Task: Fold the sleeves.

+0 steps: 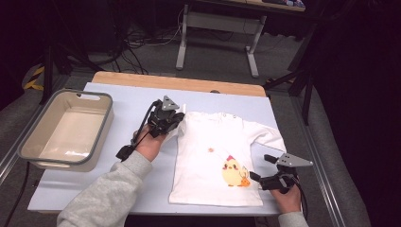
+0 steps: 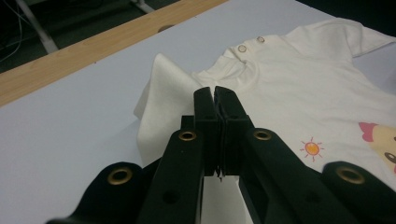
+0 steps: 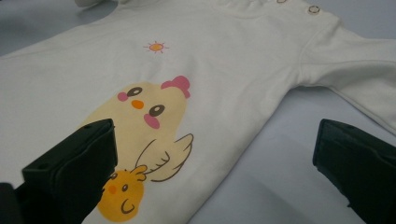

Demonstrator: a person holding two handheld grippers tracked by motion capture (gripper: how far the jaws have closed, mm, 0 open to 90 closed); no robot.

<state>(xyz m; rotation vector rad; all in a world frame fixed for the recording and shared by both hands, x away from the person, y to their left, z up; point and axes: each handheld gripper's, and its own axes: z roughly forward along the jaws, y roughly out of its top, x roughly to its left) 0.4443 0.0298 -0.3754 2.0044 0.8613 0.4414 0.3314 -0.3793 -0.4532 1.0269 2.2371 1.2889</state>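
Observation:
A white child's shirt (image 1: 213, 156) with a yellow chick print lies flat on the pale blue table (image 1: 127, 94), neck towards the far side. My left gripper (image 1: 176, 125) is at its left shoulder, shut on the left sleeve (image 2: 161, 93). That sleeve stands lifted and folded up around the closed jaws of the left gripper (image 2: 215, 93). My right gripper (image 1: 260, 166) rests by the shirt's lower right side, open. In the right gripper view one jaw hovers over the chick print (image 3: 140, 121) and the other over bare table beside the shirt (image 3: 224, 60). Nothing lies between the right gripper's (image 3: 215, 140) jaws except flat cloth beneath.
A beige bin with a grey rim (image 1: 28, 142) stands at the table's left side. A wooden strip (image 1: 179, 82) runs along the far edge. Beyond it are desk legs (image 1: 182, 42) and cables on the floor.

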